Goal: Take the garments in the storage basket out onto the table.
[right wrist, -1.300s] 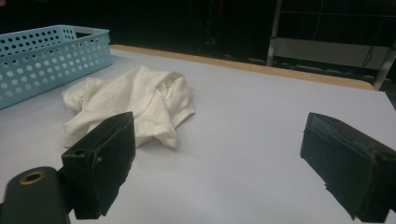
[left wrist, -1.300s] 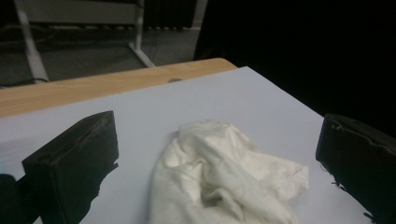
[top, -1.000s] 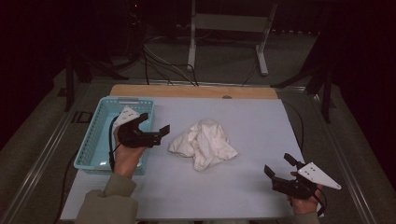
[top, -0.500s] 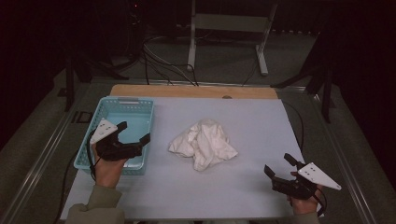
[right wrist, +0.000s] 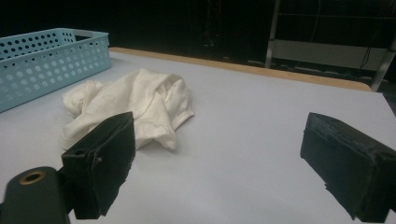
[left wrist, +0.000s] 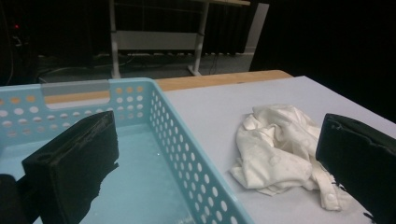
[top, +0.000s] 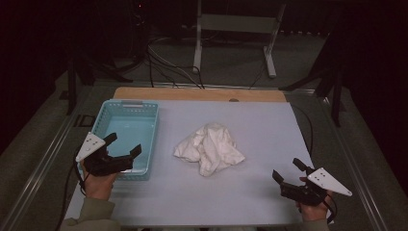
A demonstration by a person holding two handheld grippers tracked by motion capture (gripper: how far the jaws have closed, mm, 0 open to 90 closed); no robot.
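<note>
Just now, the left gripper [top: 126, 154] is held with jaws apart over the blue basket's [top: 124, 104] near end, the right gripper [top: 285, 177] likewise spread — the crumpled white cloth [top: 210, 148] lies between them, untouched.

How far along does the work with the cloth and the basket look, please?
Nothing looks done: the cloth lies crumpled mid-table, beside the basket, which holds nothing. Nothing is in hand: the left gripper hangs open over the basket's near end, the right gripper open near the table's edge. Grasping and any binning remain.

Both grippers' fingers [top: 124, 146] spread wide
</note>
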